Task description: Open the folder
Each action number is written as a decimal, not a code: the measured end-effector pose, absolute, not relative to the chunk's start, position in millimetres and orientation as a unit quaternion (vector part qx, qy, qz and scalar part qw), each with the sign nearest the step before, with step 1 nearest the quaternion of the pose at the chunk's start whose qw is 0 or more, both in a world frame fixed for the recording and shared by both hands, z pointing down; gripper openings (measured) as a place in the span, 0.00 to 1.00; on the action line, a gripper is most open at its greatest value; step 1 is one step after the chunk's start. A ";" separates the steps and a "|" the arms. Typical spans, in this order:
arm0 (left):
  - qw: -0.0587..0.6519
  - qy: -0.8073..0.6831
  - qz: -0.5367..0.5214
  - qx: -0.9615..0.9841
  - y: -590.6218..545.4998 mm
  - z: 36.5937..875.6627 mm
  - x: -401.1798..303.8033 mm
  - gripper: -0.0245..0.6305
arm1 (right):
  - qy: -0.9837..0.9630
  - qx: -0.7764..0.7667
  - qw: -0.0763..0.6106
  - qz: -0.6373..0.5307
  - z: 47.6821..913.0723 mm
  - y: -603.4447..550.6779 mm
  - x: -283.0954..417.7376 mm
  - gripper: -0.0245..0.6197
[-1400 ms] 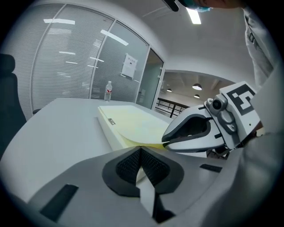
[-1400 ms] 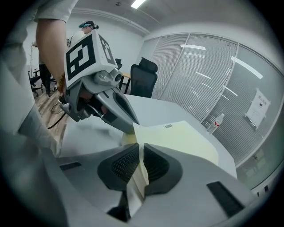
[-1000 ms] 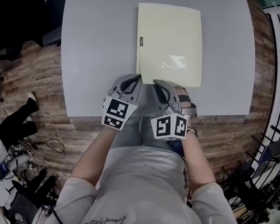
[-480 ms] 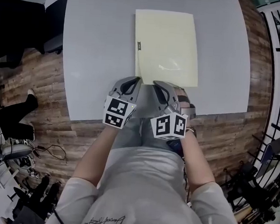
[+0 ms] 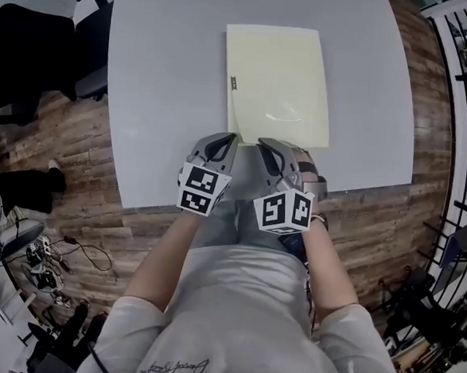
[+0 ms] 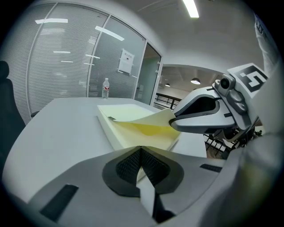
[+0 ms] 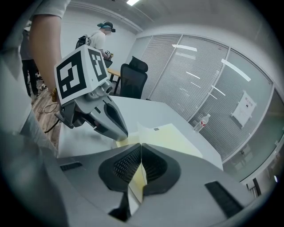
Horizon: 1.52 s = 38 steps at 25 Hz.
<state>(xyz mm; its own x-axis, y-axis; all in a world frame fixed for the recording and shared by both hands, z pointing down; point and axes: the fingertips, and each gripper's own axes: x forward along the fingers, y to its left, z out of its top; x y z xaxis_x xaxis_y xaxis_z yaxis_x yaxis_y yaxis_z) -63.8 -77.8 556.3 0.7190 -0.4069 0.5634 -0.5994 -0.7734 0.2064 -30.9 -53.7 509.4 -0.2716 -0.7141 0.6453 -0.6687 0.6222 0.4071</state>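
The pale yellow folder [image 5: 278, 85] lies flat on the grey desk [image 5: 160, 97], at 12 o'clock from both tools, its near edge right at their tips. The left tool [image 5: 230, 138] is clenched on the near corner of the bottom leaf [image 6: 133, 139], with a pale strip showing between its pads. The right tool [image 5: 262, 142] is clamped on the near edge of the top cover [image 6: 142, 120], which is raised just enough to show a yellow gap under it.

The likeliest trouble, I judge, is a slip. The right tool pinches only a thin margin of the cover, so a quick lift or a twist could pull the sheet free or crease it. If the left tool's hold gives, the whole folder may rise or slide toward 12 o'clock instead of opening. The two tools sit just beside each other, so swinging the cover toward the spine at 9 o'clock risks knocking them together.

Little else interferes. A water bottle [image 6: 105, 88] stands at the desk's far end, well apart. An office chair [image 5: 89, 20] sits off the desk at 10 o'clock, a railing [image 5: 464, 78] runs at 3 o'clock, cables [image 5: 77, 250] trail on the floor at 8 o'clock, and a person [image 7: 100, 40] stands well away in the right gripper view.
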 end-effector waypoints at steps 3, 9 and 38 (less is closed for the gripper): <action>0.191 -0.270 0.259 0.908 -77.4 557.7 -63.2 0.05 | -0.794 0.445 0.413 -0.029 502.2 -54.6 -29.8 0.08; 0.197 -0.263 0.254 0.910 -77.5 559.1 -61.5 0.05 | -0.781 0.476 0.403 -0.029 482.9 -51.7 -13.7 0.08; 0.213 -0.333 0.256 0.882 -82.3 559.4 -76.0 0.05 | -0.733 0.614 0.291 0.016 406.3 -12.7 166.3 0.08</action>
